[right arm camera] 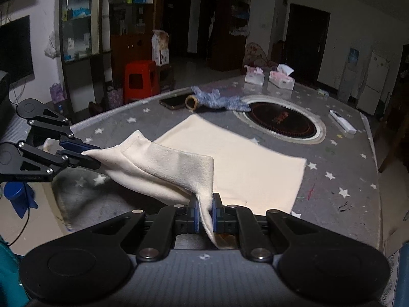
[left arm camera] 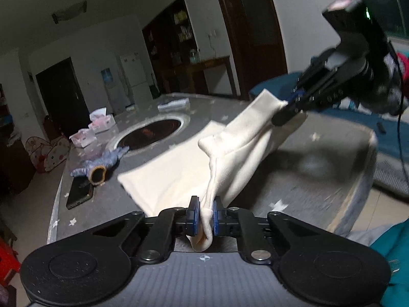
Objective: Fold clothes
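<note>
My left tongs (left arm camera: 206,213) pinch one corner of the cream cloth (right arm camera: 230,158). My right tongs (right arm camera: 206,213) pinch the next corner. That edge is up in the air; the rest lies flat on the table (right arm camera: 345,168). I think I'm mid-fold. Next, both corners go across together and line up.

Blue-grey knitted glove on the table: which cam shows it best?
Left wrist view: the blue-grey knitted glove sits nearer and larger, tan cuff opening facing the camera beside the dark phone. Right wrist view shows it smaller, farther off, lying sideways.
</note>
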A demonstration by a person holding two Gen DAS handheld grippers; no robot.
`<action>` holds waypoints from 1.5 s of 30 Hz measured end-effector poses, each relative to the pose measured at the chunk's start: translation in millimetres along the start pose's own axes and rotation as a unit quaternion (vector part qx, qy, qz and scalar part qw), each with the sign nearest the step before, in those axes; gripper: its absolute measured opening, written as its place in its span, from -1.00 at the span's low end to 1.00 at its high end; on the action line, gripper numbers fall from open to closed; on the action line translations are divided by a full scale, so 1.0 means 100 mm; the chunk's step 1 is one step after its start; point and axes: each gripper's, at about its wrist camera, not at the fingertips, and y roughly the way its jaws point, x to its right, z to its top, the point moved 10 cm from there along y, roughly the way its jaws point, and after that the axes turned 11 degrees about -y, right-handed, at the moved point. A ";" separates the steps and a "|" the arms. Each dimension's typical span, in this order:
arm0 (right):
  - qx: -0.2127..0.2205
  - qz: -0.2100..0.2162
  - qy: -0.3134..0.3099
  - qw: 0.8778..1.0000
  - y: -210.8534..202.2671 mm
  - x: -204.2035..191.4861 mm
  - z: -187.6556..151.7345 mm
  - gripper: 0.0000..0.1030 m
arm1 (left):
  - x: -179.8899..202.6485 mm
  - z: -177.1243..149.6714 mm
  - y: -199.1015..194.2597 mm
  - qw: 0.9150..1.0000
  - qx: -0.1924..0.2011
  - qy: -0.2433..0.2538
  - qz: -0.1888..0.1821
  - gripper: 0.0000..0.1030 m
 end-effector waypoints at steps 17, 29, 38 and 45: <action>0.035 -0.011 -0.025 0.999 -0.13 0.15 0.52 -0.85 | -0.37 0.53 0.06 0.999 0.017 -0.036 0.021 -0.79; -0.030 -0.001 0.013 0.999 1.08 0.72 0.51 -0.84 | -0.99 0.42 1.19 0.993 -0.061 -0.084 0.062 -0.79; -0.050 -0.010 0.100 0.994 1.40 1.00 0.15 -0.67 | -1.12 0.16 1.50 0.986 -0.100 -0.106 0.085 -0.69; -0.049 -0.027 0.115 0.992 1.09 1.09 -0.04 -0.66 | -1.15 0.15 1.46 0.984 -0.092 -0.115 0.101 -0.60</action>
